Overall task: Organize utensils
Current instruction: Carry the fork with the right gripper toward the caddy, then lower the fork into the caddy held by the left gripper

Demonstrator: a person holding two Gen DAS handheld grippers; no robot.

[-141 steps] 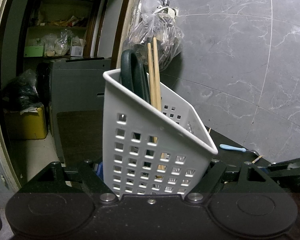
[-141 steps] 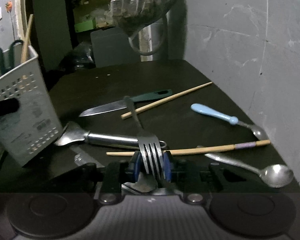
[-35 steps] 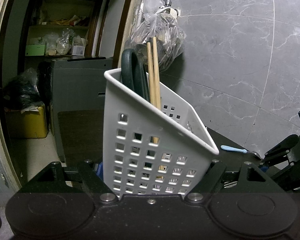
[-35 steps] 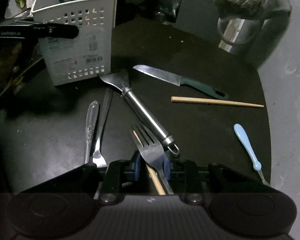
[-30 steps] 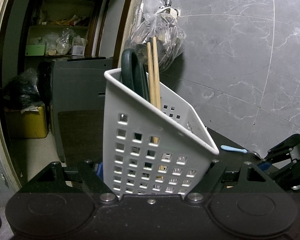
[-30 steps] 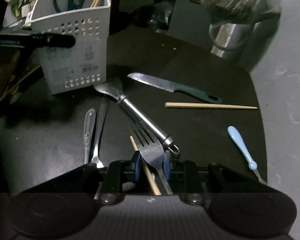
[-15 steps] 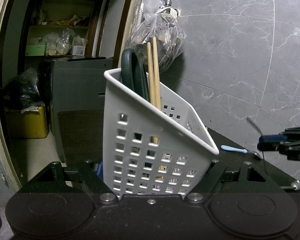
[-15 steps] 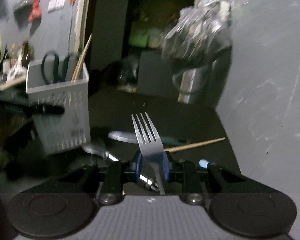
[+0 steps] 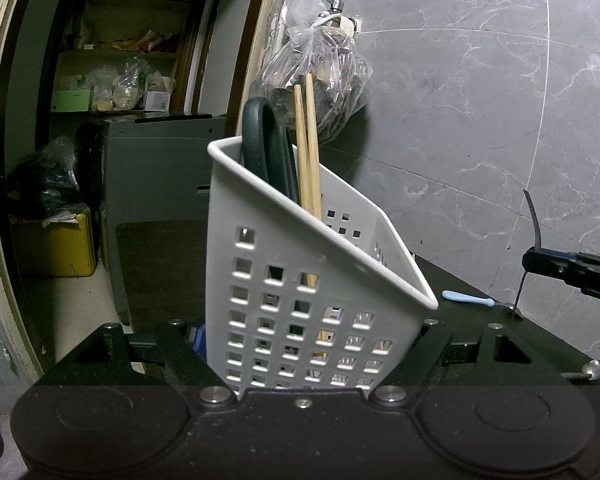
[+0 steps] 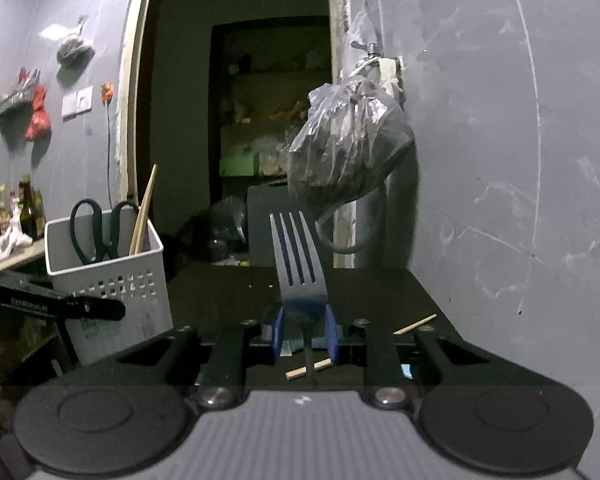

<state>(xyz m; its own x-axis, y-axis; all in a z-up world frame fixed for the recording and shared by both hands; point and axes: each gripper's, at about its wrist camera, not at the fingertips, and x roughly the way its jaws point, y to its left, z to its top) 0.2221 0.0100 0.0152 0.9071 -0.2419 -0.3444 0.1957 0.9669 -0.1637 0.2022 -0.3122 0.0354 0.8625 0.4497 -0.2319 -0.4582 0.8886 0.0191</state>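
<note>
A white perforated basket stands tilted between the fingers of my left gripper, which is shut on it. Dark-handled scissors and two wooden chopsticks stick out of its top. My right gripper is shut on a metal fork, its blue pads clamping the neck and the tines pointing up. In the right wrist view the basket is at the left, lower than the fork tips. The left wrist view shows the right gripper and the fork edge-on at the far right.
On the dark table lie a blue-handled spoon, a loose chopstick and a metal spoon bowl. A plastic bag hangs from the grey wall behind. Beyond the table is an open doorway with shelves.
My right gripper has swung up from looking down at the table to nearly level, carrying the fork with it. The left gripper and basket have stayed put.
</note>
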